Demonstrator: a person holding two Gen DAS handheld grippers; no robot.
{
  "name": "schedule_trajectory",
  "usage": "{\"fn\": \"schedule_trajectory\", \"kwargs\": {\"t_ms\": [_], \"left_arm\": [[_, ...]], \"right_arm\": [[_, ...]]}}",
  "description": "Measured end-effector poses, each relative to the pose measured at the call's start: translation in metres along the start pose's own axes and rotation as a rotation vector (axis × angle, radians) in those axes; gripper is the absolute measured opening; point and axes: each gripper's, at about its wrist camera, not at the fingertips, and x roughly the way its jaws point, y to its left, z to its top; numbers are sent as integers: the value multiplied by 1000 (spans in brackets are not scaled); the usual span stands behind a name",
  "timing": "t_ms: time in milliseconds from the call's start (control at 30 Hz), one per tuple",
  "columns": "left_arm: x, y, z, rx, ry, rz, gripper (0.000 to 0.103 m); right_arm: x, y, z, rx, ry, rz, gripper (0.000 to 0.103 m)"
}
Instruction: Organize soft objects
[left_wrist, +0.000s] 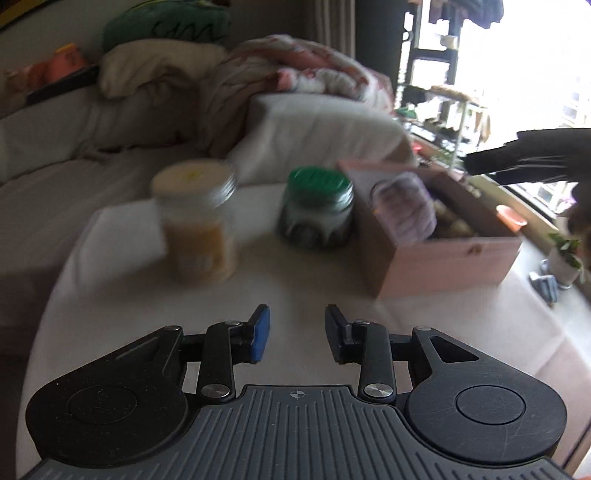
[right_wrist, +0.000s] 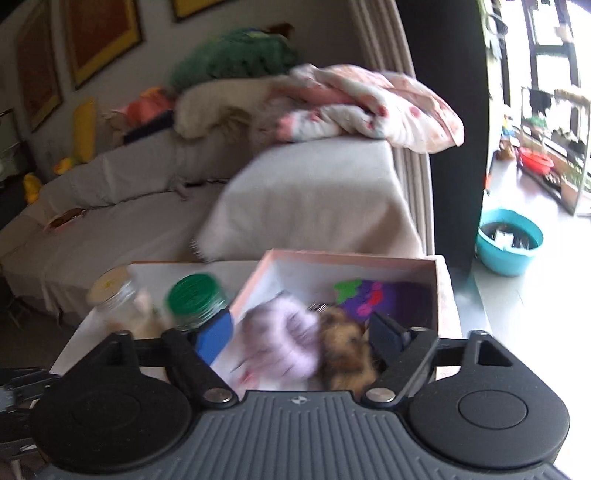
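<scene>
Pink box (right_wrist: 439, 291) rim lies under the gaping, empty right tool (right_wrist: 299, 339); left tool (left_wrist: 297, 334) part-open, empty.

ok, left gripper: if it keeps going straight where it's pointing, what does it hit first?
Likely the bare white tabletop, since the left gripper tilts downward. Beyond that the line runs between the yellow-lidded jar and the green-lidded jar; blur makes depth uncertain.

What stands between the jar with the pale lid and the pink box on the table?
The green-lidded jar stands between the pale-lidded jar and the pink box, close to the box; the left wrist view shows it best.
</scene>
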Motion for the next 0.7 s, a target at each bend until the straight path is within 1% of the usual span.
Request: {"fn": "schedule_trajectory", "kwargs": {"t_ms": [33,100,200,267,300,333,367,400,433,500,600,700], "left_arm": [[-4,1,-10,-11,4,12,36],[-8,1,-28,-46,24,13,36],[-4,-4,-47,-68,81,20,37],[-4,-12,-53,-60,41,34,42],[-5,-20,-54,-42,31,47,52],[-3,-27,-54,-22,30,53,65],[-1,-33,-54,-9,27,55,71],[1,-38,-55,-5,21,58,81],[2,-43,-55,-2,17,66,84],[5,-47,-55,-28,10,95,83],[4,-46,-57,-113,-22,118,83],[10,-54,-59,-88,-24,164,83]], "right_arm": [[-6,8,-14,-4,8,2,93],[-13,20,-39,-22,43,-2,93],[-7,38,-81,-61,112,-45,93],[5,43,-102,-54,156,-62,93],[11,46,-108,-44,180,-63,93],[19,47,-114,-35,206,-60,93],[23,48,-118,-42,201,-61,97],[22,52,-121,-69,178,-79,98],[24,55,-122,-92,187,-109,98],[30,58,-124,-127,190,-163,102],[29,48,-125,-75,153,-207,103],[30,43,-126,-41,128,-244,103]]}}
